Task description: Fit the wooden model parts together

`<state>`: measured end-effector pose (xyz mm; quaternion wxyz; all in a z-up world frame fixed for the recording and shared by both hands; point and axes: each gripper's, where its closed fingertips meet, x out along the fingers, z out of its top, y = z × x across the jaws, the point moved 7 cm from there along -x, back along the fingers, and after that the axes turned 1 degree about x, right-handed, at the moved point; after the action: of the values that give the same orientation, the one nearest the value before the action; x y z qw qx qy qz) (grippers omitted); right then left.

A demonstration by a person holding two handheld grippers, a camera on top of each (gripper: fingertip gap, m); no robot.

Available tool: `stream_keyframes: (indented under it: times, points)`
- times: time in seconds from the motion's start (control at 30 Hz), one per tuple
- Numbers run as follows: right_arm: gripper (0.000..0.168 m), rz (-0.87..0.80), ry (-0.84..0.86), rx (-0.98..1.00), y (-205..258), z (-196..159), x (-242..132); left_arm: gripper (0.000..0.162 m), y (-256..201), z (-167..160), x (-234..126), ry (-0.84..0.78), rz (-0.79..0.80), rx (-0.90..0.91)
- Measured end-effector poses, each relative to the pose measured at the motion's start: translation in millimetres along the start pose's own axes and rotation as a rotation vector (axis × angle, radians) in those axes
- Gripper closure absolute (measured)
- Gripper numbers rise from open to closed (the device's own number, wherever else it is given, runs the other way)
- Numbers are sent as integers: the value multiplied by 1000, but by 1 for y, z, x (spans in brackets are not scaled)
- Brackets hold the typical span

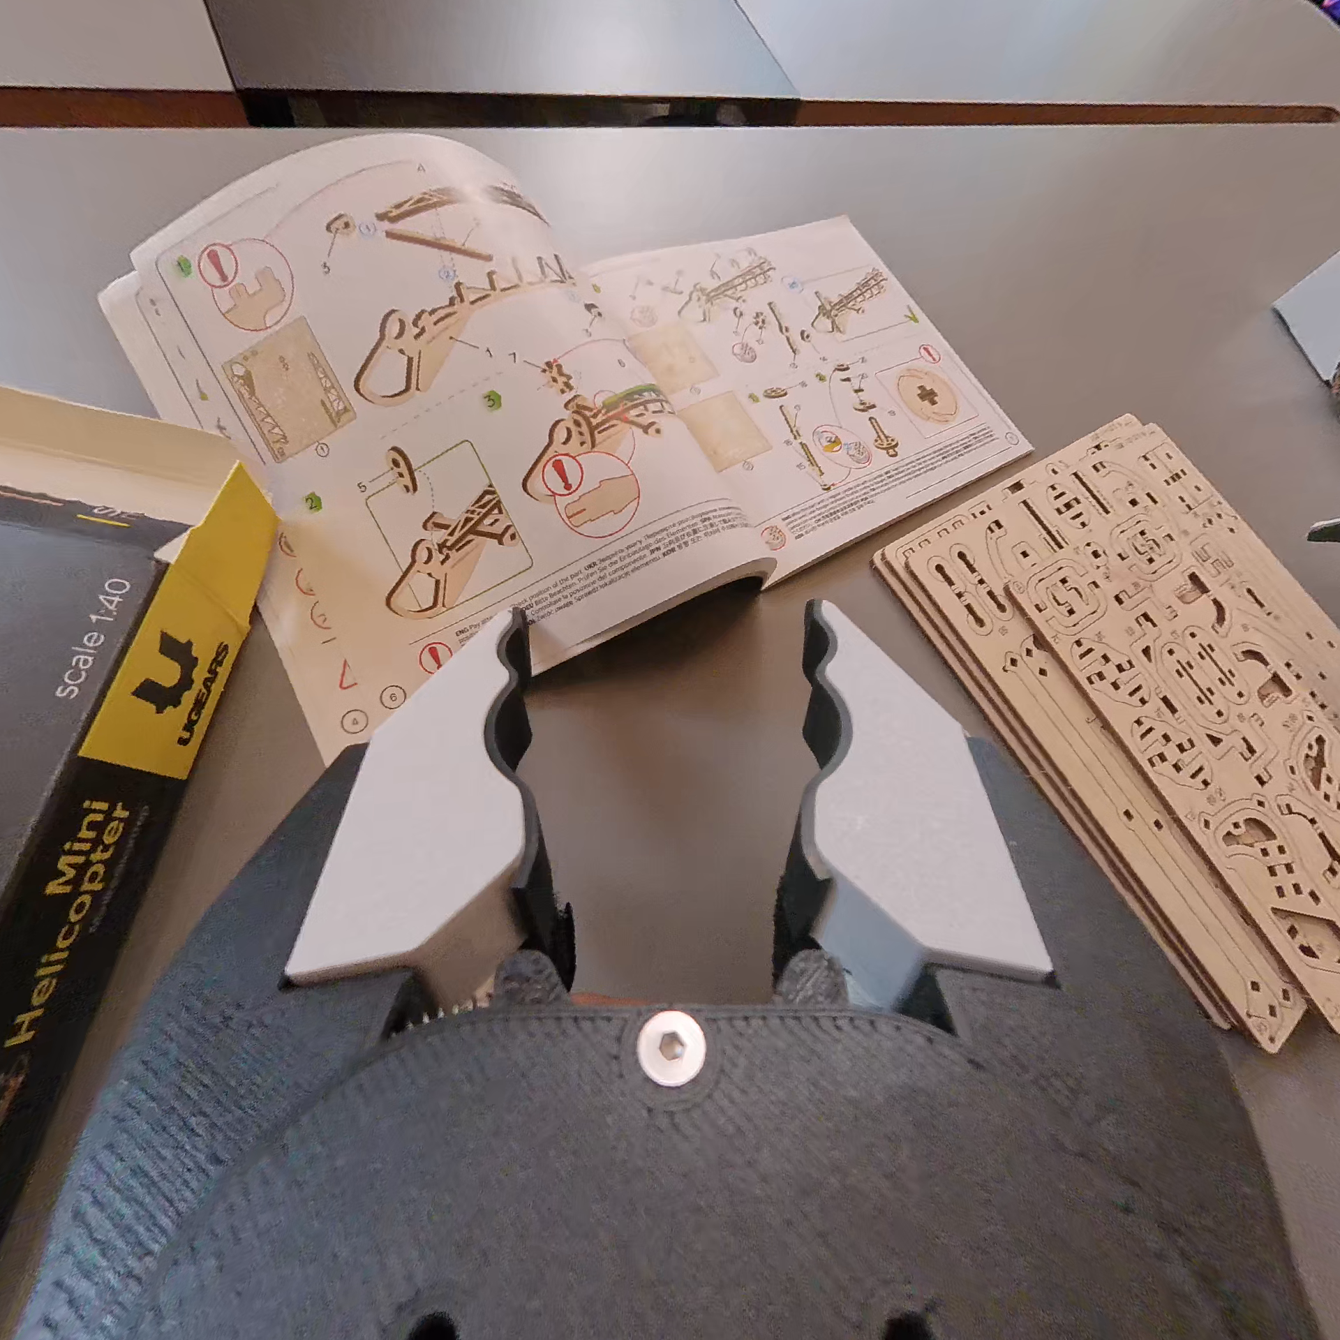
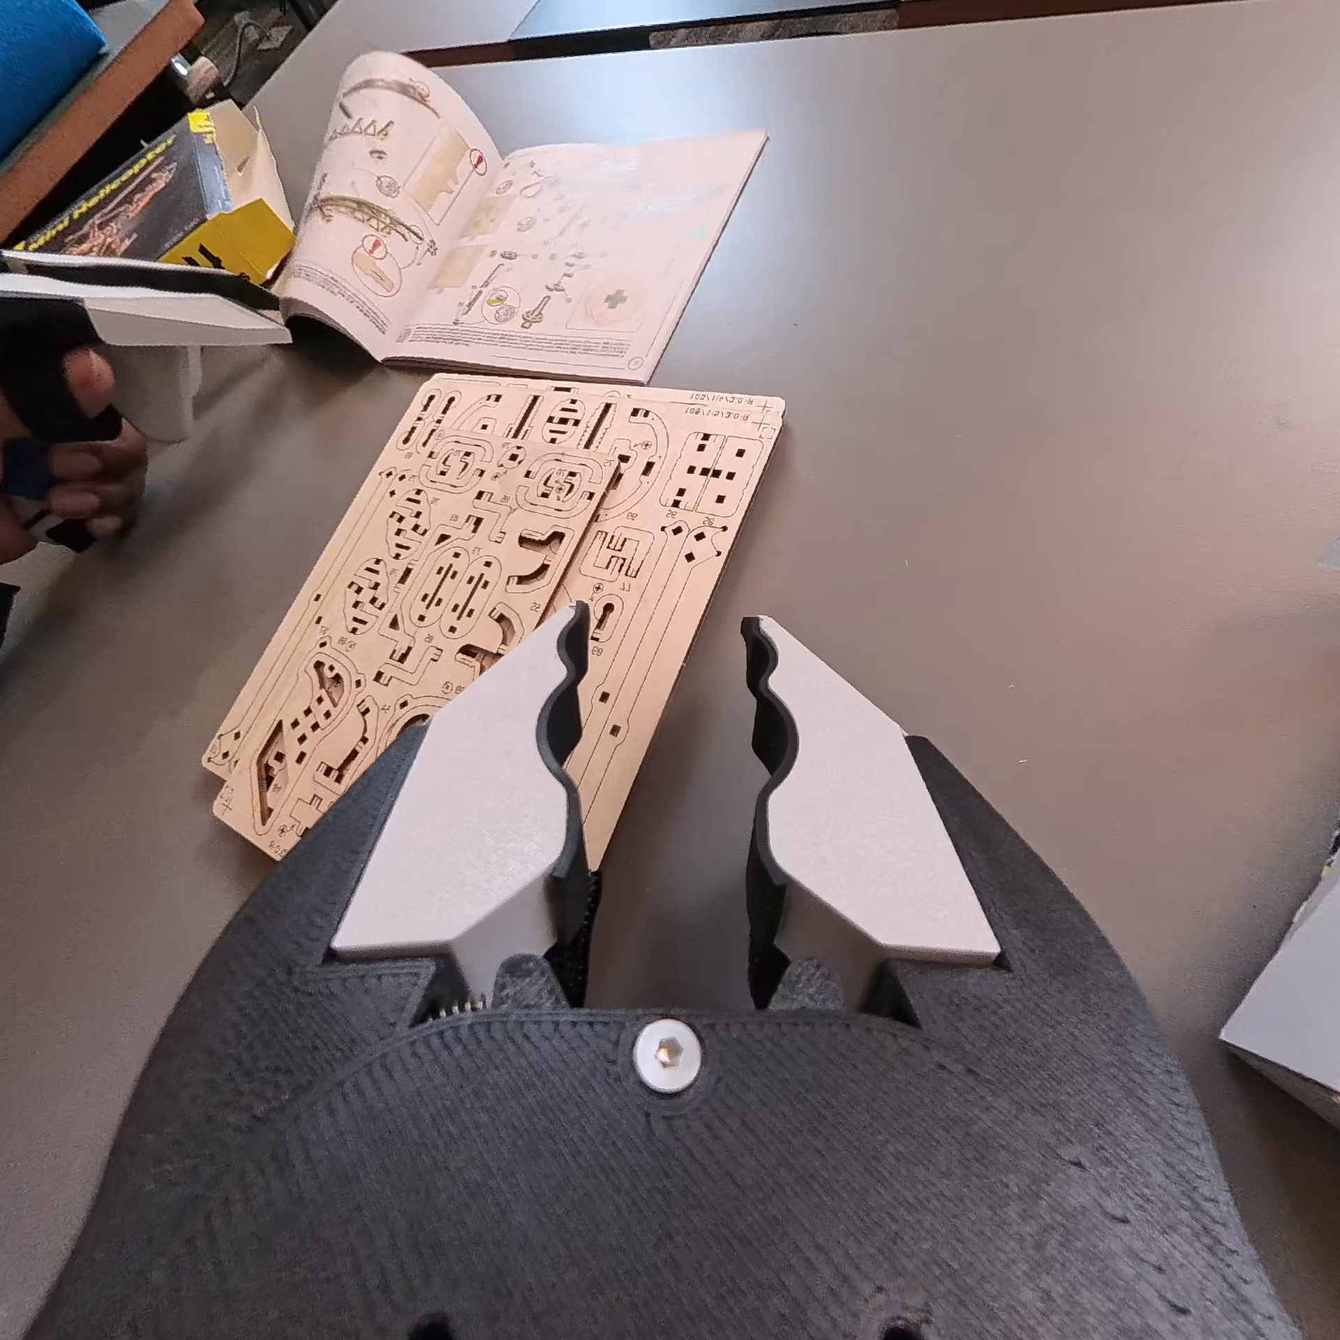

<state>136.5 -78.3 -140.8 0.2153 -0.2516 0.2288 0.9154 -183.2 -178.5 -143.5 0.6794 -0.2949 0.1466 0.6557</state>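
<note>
On the far left lies the box [image 1: 87, 725], black with a yellow end flap that stands open; it bears printed wording and a logo, which I leave unread. Just right of it, touching the flap, the booklet [image 1: 551, 406] lies open on the grey table [image 1: 943, 181], its pages showing numbered assembly drawings and red warning circles. The left gripper [image 1: 667, 623] hovers over the booklet's near edge, jaws wide and empty, with bare table between them. Further right sits the stack of wooden sheets [image 1: 1131, 696], several thin plywood panels fanned slightly, with small part numbers burned beside the cut outlines. In the right wrist view the right gripper [image 2: 663, 620] hangs over the near right corner of the sheets [image 2: 507, 580], its jaws moderately apart and holding nothing; one finger overlaps the stack in the picture, though contact cannot be told. A few holes in the top sheet look as if pieces have left it, but no loose part or joined piece shows anywhere. So the task seems barely begun: parts must be pressed out, matched to the drawings and fitted together.
</note>
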Motion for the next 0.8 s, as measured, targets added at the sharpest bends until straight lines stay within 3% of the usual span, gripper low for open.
stream_keyframes:
  times: [0.8]
  points:
    - [124,20,-15,19,-1,1,-2,85,-57,39,18,-148,-107,5]
